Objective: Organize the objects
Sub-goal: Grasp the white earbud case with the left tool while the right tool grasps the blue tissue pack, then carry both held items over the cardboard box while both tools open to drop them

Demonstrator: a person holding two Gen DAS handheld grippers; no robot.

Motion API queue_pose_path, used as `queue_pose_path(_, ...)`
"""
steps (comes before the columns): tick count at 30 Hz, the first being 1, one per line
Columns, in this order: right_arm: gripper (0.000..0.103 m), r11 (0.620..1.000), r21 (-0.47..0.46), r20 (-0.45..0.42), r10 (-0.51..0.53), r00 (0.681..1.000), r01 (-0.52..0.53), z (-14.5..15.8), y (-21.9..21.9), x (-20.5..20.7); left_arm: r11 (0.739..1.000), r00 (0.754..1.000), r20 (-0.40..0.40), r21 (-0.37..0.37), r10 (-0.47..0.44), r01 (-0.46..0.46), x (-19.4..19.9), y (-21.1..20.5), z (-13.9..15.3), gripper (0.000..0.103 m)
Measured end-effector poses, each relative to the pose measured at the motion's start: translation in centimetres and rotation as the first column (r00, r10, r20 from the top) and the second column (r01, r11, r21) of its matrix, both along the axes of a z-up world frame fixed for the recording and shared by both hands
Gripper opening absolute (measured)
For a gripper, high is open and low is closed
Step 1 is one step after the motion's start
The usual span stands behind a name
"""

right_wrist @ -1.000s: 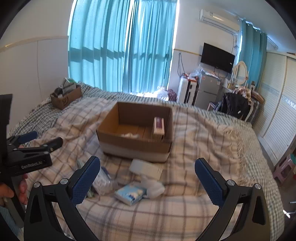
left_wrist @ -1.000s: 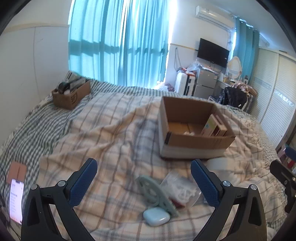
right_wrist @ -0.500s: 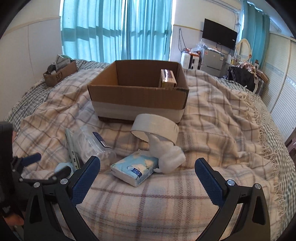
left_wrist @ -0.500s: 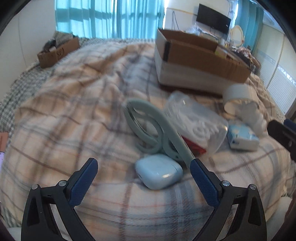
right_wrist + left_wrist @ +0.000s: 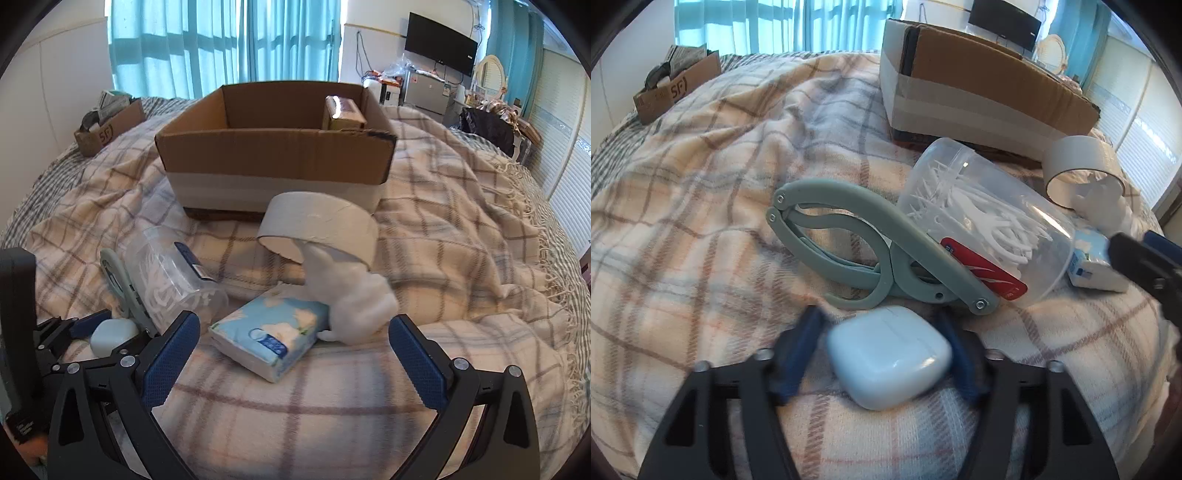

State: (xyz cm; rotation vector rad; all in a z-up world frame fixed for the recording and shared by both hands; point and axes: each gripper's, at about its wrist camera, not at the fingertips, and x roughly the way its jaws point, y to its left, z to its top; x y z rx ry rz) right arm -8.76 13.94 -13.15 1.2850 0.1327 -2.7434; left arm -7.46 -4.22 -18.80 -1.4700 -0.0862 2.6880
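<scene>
A pale blue earbud case (image 5: 890,354) lies on the plaid blanket between the blue pads of my left gripper (image 5: 882,354), which press on both its sides; it also shows in the right wrist view (image 5: 112,332). Behind it lie a green folding hanger (image 5: 871,254), a clear jar of floss picks (image 5: 986,225), a tape roll (image 5: 1082,166) and a tissue pack (image 5: 273,332). My right gripper (image 5: 295,354) is open and empty just in front of the tissue pack and a white rabbit figure (image 5: 354,299). The open cardboard box (image 5: 273,155) stands behind them.
A smaller cardboard box (image 5: 676,88) with items sits at the far left of the bed. A small carton (image 5: 343,112) stands inside the big box at its right end. Curtains, a TV and furniture stand beyond the bed.
My left gripper has moved down and forward and closed its jaws around the earbud case. My right gripper has moved closer to the tissue pack and stays open.
</scene>
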Motion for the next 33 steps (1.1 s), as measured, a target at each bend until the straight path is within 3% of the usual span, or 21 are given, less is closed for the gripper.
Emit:
queue_pose_path(6,0.102,0.996,0.085,0.057,-0.014,0.998,0.009,-2.2,-1.6,-0.7,0.999,1.000,0.017,0.032,0.004,-0.004,0.6,-1.0,0.7,0.058)
queue_pose_path(9,0.090,0.994,0.104,0.066,-0.024,0.998,0.017,-2.6,-1.4,-0.7,0.999,1.000,0.013,0.048,0.006,-0.006,1.3,-1.4,1.1,0.058)
queue_pose_path(11,0.070,0.996,0.090,0.058,-0.026,0.998,0.020,-2.2,-1.3,-0.4,0.999,1.000,0.011,0.053,0.010,-0.010,1.8,-1.6,1.4,0.058)
queue_pose_path(13,0.056,0.997,0.078,0.055,-0.019,0.998,0.015,-1.7,-1.2,-0.1,0.998,1.000,0.008,0.057,0.012,-0.012,2.2,-1.8,1.7,0.058)
queue_pose_path(20,0.056,0.999,0.039,0.034,0.012,0.999,-0.014,0.5,-0.8,2.1,0.998,1.000,-0.025,0.068,0.013,-0.011,3.6,-1.7,3.9,0.058)
queue_pose_path(33,0.055,0.993,-0.089,-0.101,0.068,0.993,-0.077,7.6,0.4,7.3,0.995,0.992,-0.122,0.103,-0.006,0.018,5.8,-0.2,9.1,0.058)
